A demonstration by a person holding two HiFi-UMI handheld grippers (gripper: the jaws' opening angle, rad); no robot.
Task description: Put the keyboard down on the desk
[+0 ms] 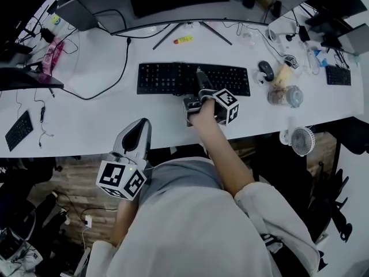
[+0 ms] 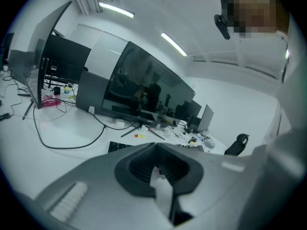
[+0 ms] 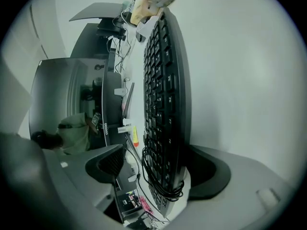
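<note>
The long black keyboard (image 1: pixel 164 78) lies parallel to the white tabletop's (image 1: pixel 104 120) front edge. The right claw (image 1: pixel 200 88) straddles its near edge, released. The left claw (image 1: pixel 141 127) is clenched, empty and farther off.

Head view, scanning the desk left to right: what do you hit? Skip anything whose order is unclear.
small black keypad → black cable loop → black keyboard → mouse → small fan → second keyboard near the right edge
</note>
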